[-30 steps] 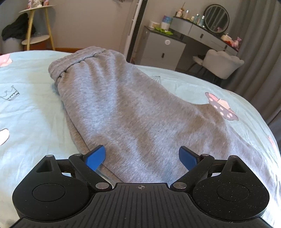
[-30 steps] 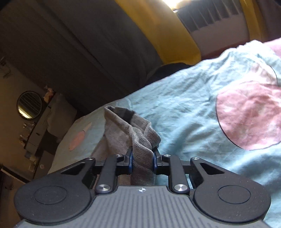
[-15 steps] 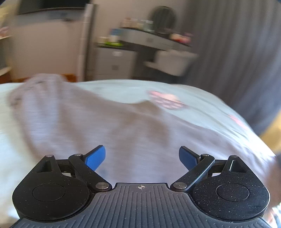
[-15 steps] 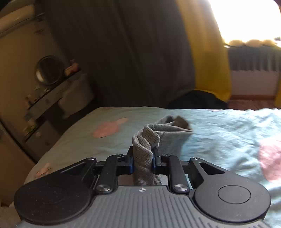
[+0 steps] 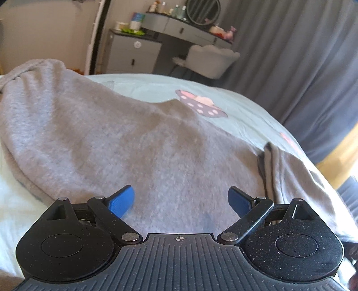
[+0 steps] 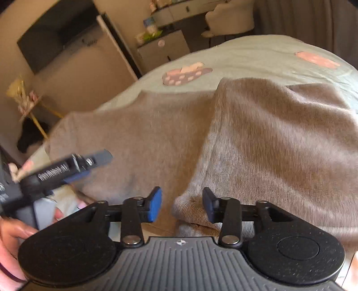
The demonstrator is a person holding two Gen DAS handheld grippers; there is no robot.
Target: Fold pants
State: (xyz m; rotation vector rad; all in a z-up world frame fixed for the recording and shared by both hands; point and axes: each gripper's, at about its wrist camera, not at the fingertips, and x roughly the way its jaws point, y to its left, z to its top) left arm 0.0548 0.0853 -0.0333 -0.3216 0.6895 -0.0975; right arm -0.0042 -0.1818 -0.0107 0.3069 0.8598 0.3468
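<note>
Grey sweatpants [image 5: 134,138] lie across the light blue bed sheet [image 5: 235,105]. In the right wrist view the leg part [image 6: 268,138] is folded over the rest of the pants, and its cuff end [image 6: 190,208] rests between the jaws of my right gripper [image 6: 182,204]. Those jaws are opening and the blue pads stand apart from the cloth. My left gripper [image 5: 181,199] hovers open low over the middle of the pants with nothing held. It also shows at the left of the right wrist view as the left gripper [image 6: 94,165], held by a hand [image 6: 13,226].
Beyond the bed stand a grey dresser [image 5: 132,51], a vanity with a round mirror [image 5: 202,10] and a pale chair [image 5: 212,60]. Grey curtains [image 5: 302,56] hang on the right. A yellow-legged shelf [image 6: 24,100] stands at the far left.
The right gripper swung across the bed with the pant-leg end and laid it over the pants; its jaws have parted off the cloth. The left gripper drifted slightly right and stayed open.
</note>
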